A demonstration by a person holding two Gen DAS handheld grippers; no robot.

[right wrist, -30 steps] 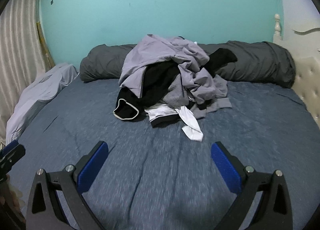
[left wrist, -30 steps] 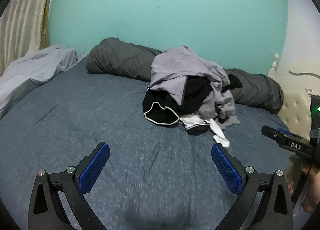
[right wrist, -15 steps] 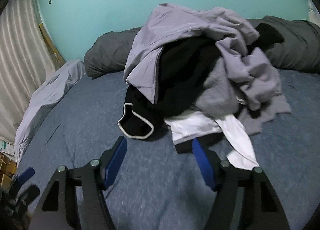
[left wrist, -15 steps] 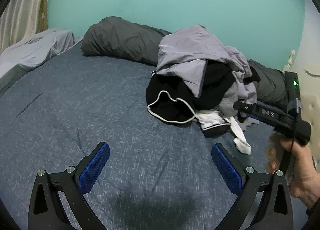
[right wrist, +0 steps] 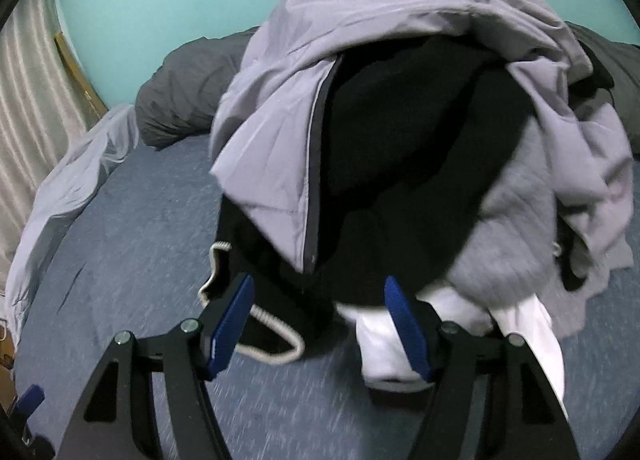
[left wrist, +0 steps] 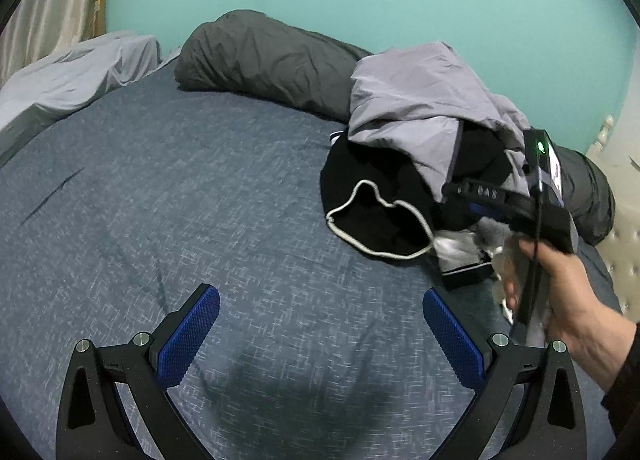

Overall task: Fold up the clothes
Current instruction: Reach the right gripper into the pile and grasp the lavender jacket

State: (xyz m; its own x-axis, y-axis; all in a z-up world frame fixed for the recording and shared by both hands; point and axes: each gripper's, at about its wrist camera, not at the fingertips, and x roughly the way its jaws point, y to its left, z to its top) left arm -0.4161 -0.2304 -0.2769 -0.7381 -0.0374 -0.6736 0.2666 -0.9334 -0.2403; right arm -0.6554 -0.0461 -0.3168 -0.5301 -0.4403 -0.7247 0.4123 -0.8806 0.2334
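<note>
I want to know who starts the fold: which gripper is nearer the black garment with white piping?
Right. The right gripper is at the black garment, its open fingers astride its edge. The left gripper hangs back over bare bedsheet, open.

Clothes pile (left wrist: 420, 148) on bed (left wrist: 200, 188) — bolster (left wrist: 264, 60) behind, sheet (left wrist: 76, 76) far left

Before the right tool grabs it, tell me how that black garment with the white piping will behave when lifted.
The black garment will probably hang limp, since it already lies crumpled in folds. It may drag the lilac jacket draped over it along. Its corded white piping looks like the firmest place to pinch.
</note>
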